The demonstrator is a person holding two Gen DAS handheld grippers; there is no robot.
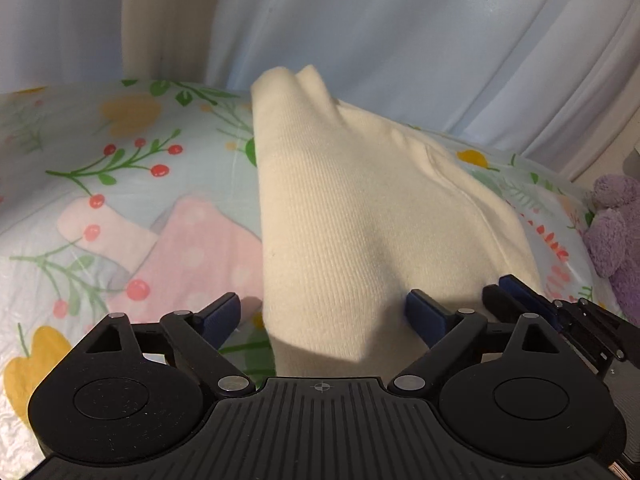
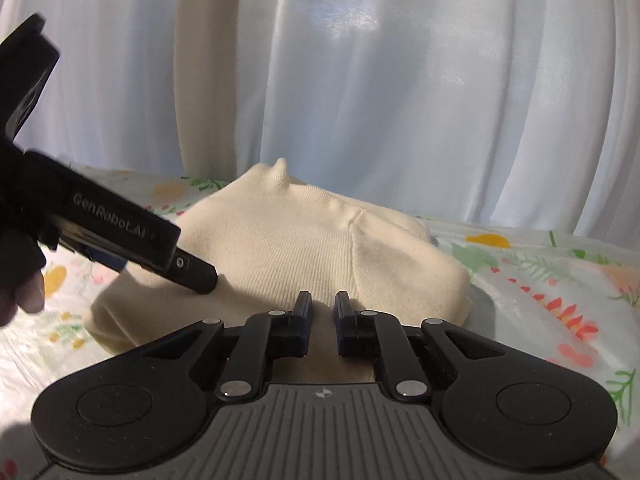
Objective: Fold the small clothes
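We can't make out what kind of garment this is: the cream knit garment (image 1: 340, 208) is bunched into a hump, its near hem cut off behind the gripper bodies in both views. It lies on the floral bedspread (image 1: 132, 152), rising to a little peak at its far end, a seam running down its right side.

Our left gripper (image 1: 324, 316) has its blue-padded fingers (image 1: 224, 312) spread wide, released, with the cream cloth lying between them. From the right wrist view we see that same gripper (image 2: 196, 276) coming in from the left, its tip pressed onto the knit; the hand (image 2: 20, 292) behind it is mostly cut off at the frame edge.

Our right gripper (image 2: 323, 316) has its fingers drawn near together with a narrow gap left between them, cream fabric showing in that gap. Whether they actually pinch the cloth, we cannot tell; the fold there is in shadow.

To the left of the garment, a pink spotted cloth (image 1: 204, 248) lies flat, partly tucked under the cream edge. At the far right, a purple plush toy (image 1: 616, 228) is cut off by the frame.

Behind the bed, pale curtains (image 2: 380, 80) hang in long folds, backlit.
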